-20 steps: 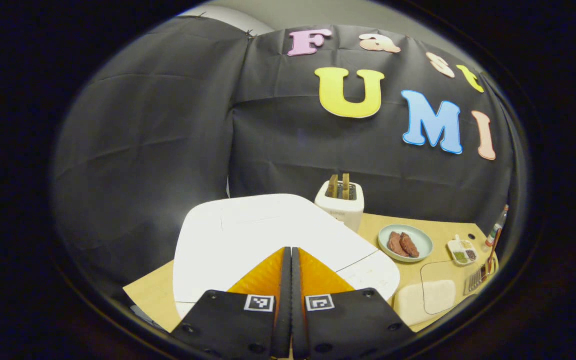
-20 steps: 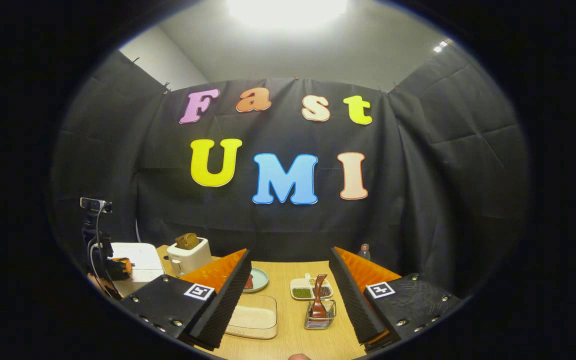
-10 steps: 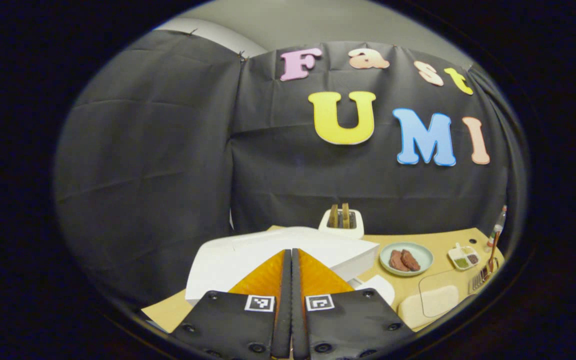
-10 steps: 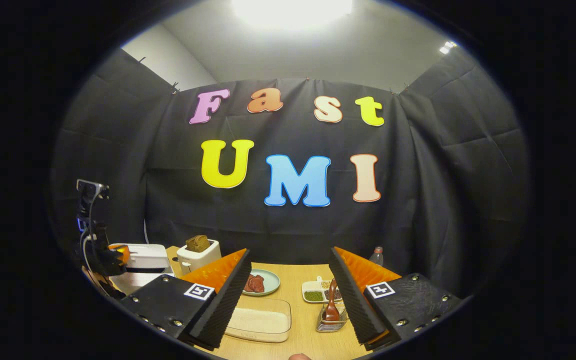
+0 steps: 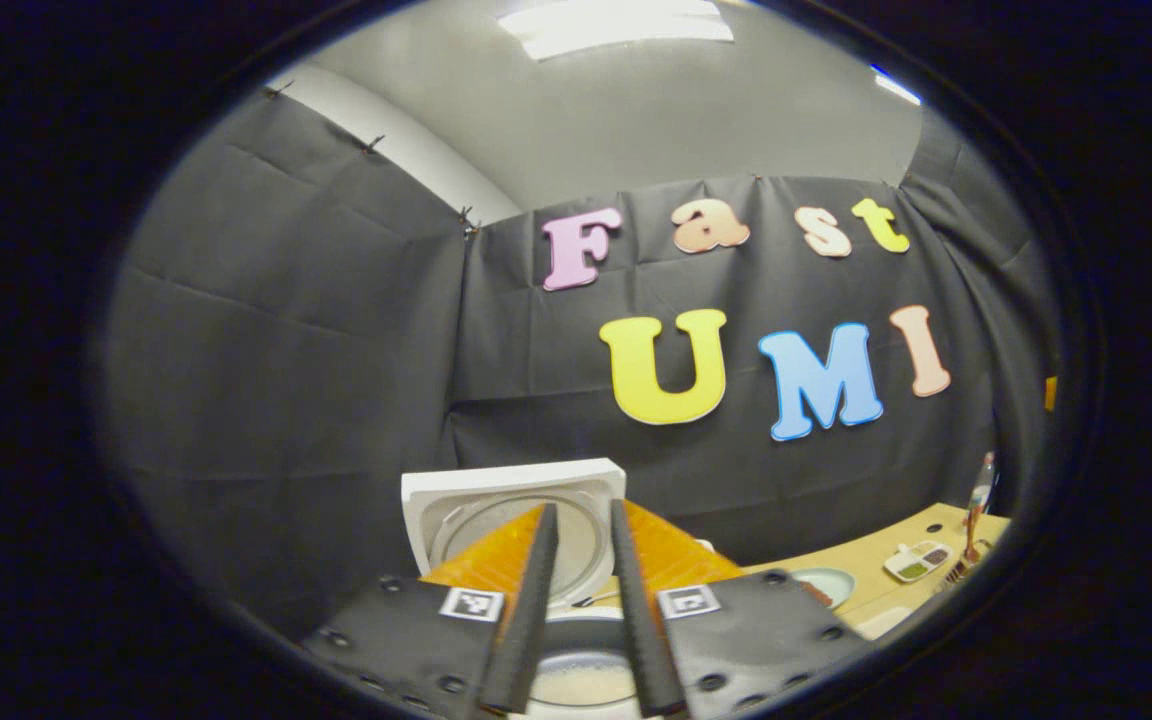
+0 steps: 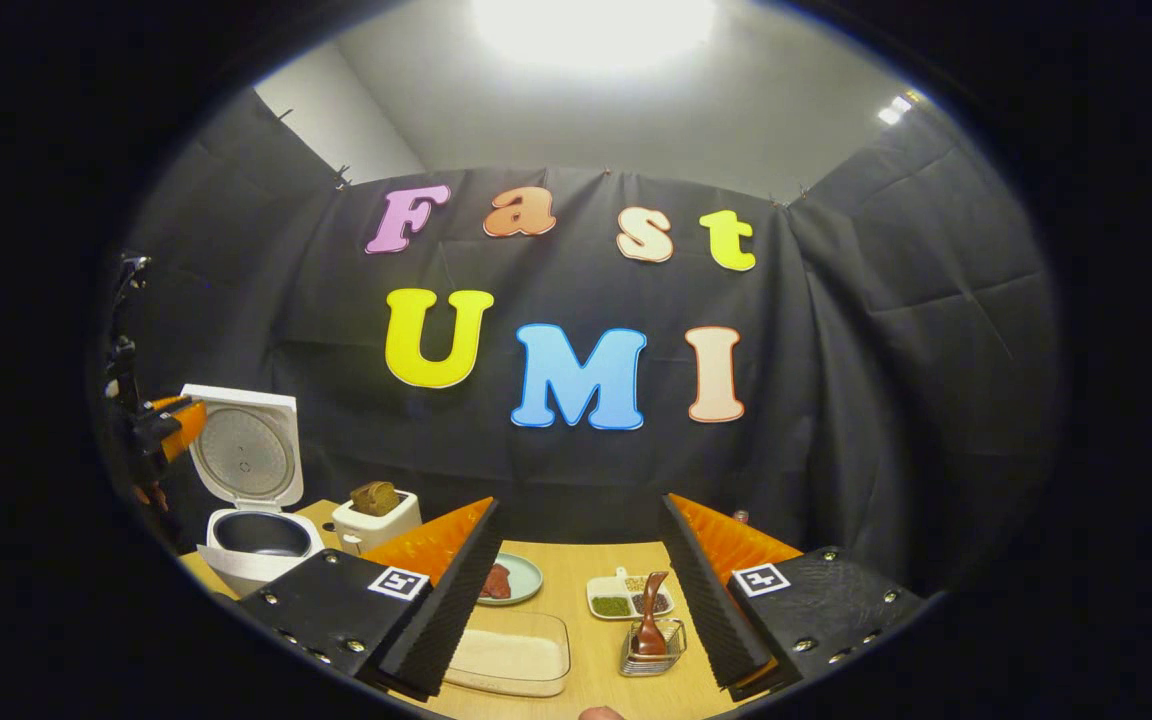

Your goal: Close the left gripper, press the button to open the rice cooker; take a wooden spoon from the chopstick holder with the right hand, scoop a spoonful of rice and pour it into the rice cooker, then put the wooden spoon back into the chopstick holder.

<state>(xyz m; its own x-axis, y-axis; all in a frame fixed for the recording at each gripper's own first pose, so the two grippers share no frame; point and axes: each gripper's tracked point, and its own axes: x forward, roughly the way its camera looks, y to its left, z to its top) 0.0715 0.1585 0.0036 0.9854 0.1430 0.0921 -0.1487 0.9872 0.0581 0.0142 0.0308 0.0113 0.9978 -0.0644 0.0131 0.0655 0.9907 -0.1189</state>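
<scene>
Rice cooker (image 6: 254, 520) is seen at the far left of the worktop (image 6: 591, 650) in the right gripper view, lid (image 6: 241, 455) swung fully upright, dark inner pot (image 6: 261, 535) exposed; button step is judged done. Left gripper (image 5: 581, 620) is held just above the pot w/ jaws parted a little, nothing between them; it is also caught from the right gripper view as a shape beside the raised lid (image 5: 516, 515). Right gripper (image 6: 581, 590) hangs over the worktop w/ jaws spread wide, nothing pinched. Wooden spoon (image 6: 649, 610) stands bowl-up in the wire chopstick holder (image 6: 652, 648), just beside the right jaw's inner face; clear rice tray (image 6: 511, 655) lies near the left jaw. Risks, as judged: holder looks light & open-wired, so a skewed or low pinch on the spoon could tip or drag it along; spoon stem is narrow & smooth, so an off-centre grip may let it twist, spilling rice when scooped. Condiment dish (image 6: 628, 597) sits right behind the holder and could be knocked if the approach overshoots. Carry path to the cooker runs past the plate (image 6: 508, 578) & toaster (image 6: 376, 515), so a tilted spoon would shed grains there. Left gripper parked near the pot could be struck on the pour, & the lid could be bumped shut.
</scene>
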